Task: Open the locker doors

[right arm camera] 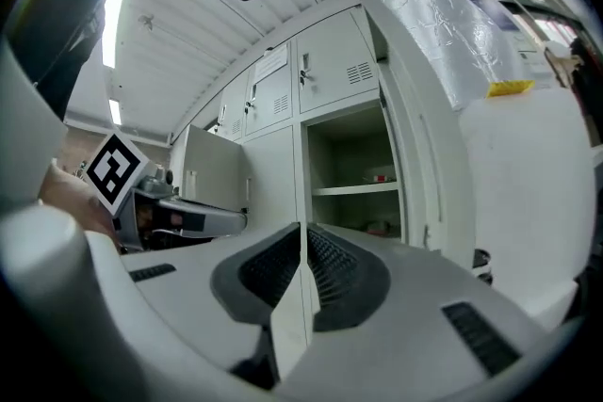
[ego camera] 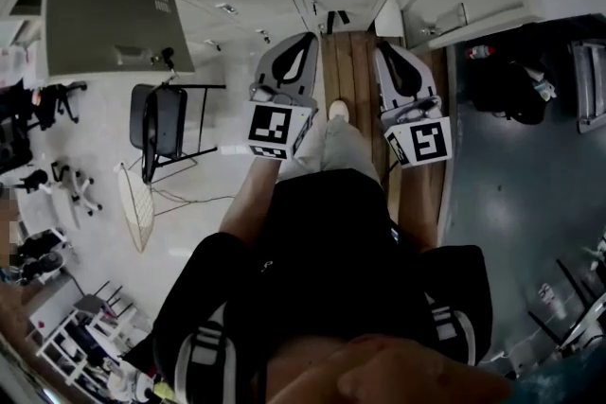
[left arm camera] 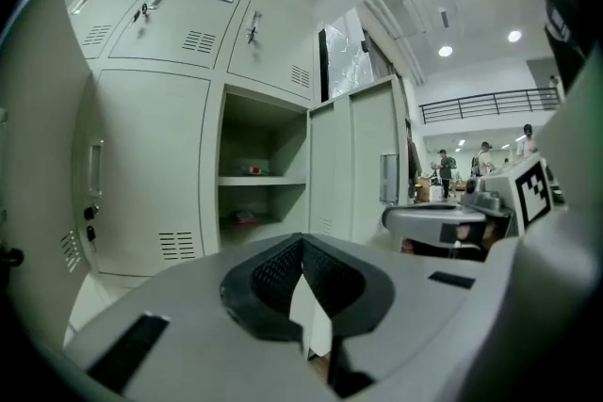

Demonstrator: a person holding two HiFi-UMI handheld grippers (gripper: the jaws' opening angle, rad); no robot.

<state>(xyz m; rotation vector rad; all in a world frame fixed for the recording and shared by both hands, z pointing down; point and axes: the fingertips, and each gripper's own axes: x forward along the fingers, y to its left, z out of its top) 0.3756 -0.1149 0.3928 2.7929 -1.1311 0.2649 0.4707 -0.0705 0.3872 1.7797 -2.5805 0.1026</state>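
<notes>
- Facing a bank of white lockers, both grippers point toward the doors and touch none of them.
- Left gripper (left arm camera: 301,242): jaws fully together, with nothing between them.
- Right gripper (right arm camera: 301,227): jaws together at the tips, or very nearly so, with nothing between them.
- Target, as judged: the closed lower door (left arm camera: 151,169). This is the tall panel just left of the open compartment (left arm camera: 264,174). Its long axis is upright.
- Key relation: the door handle (left arm camera: 94,169) sits at the left edge of that door, at about mid-height. It lies to the left of the left jaws and well apart from them.
- In the right gripper view the same door stands almost straight ahead. Its handle edge is off to the left.
- Nearer hand, as judged: the left gripper, because it is on the handle side.
- Coming move, as judged: part the jaws first, swing left, then close across the upright handle.
- Further closed doors: two upper doors (left arm camera: 179,24) stand above both grippers, with what look like keys in their locks. Reaching them would call for a lift.
</notes>
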